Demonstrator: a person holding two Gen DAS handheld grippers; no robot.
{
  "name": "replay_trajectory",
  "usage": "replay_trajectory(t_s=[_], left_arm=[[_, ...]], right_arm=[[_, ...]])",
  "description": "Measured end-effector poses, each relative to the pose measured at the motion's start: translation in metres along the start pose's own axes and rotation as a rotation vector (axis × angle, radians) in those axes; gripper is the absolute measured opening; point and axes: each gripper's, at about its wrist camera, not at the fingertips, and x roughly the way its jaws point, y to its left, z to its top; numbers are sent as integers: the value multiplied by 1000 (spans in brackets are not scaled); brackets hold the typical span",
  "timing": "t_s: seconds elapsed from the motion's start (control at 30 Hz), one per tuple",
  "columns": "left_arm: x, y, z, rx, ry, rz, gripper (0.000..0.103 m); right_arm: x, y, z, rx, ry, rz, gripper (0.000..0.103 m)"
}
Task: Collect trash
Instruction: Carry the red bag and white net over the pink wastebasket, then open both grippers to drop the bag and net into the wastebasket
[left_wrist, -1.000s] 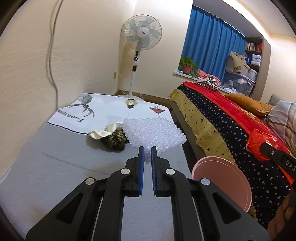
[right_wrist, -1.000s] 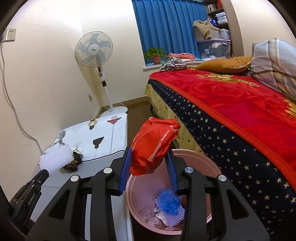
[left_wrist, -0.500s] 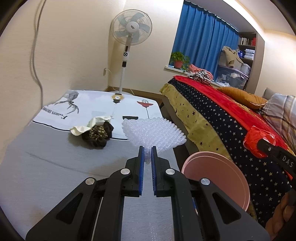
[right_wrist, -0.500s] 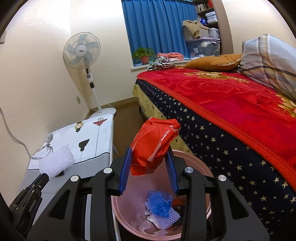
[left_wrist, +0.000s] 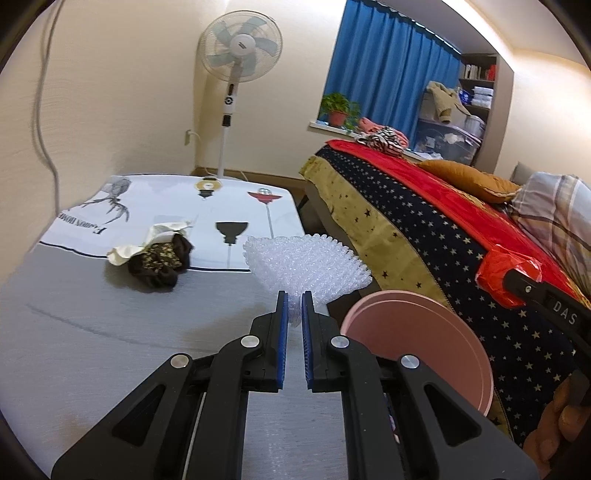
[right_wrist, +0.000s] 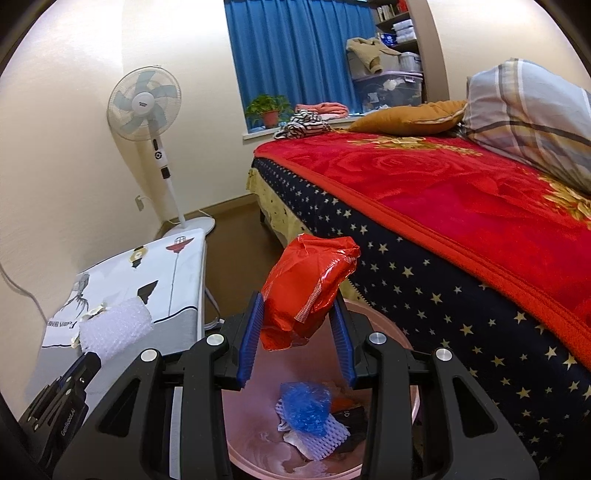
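Over the pink bin (right_wrist: 413, 402), the right gripper (right_wrist: 297, 334) clamps a crumpled red wrapper (right_wrist: 308, 288); it looks light and crinkly, best pinched mid-body, and should drop freely once let go. Blue plastic (right_wrist: 306, 406) and white foam net (right_wrist: 325, 439) already lie inside. Left of the bin, above the near table edge (left_wrist: 110, 350), the left gripper (left_wrist: 294, 310) pinches a springy bubble-wrap sheet (left_wrist: 306, 266) by its bunched end. Farther left sits a dark scrap pile (left_wrist: 159, 262). Compared with a second ago, the bubble wrap hangs nearer the bin and the bin fills more of the right view.
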Motion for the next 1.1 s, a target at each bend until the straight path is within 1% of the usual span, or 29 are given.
replay_trajectory(t_s=[0.23, 0.6, 1.0, 1.03, 1.07, 1.1], left_arm=[[9, -15, -4, 29, 18, -51, 7], [39, -41, -15, 54, 96, -122, 7], [54, -63, -21, 64, 140, -173, 7], [55, -65, -22, 66, 147, -183, 8], [56, -66, -23, 66, 157, -199, 8], [57, -67, -23, 66, 168, -208, 10]], right_arm=[[7, -2, -4, 3, 12, -17, 37], [20, -16, -5, 24, 36, -71, 37], [23, -29, -6, 29, 51, -115, 36], [22, -30, -6, 29, 49, -123, 40], [22, -31, -6, 31, 50, -132, 47], [22, -32, -6, 36, 50, -137, 50]])
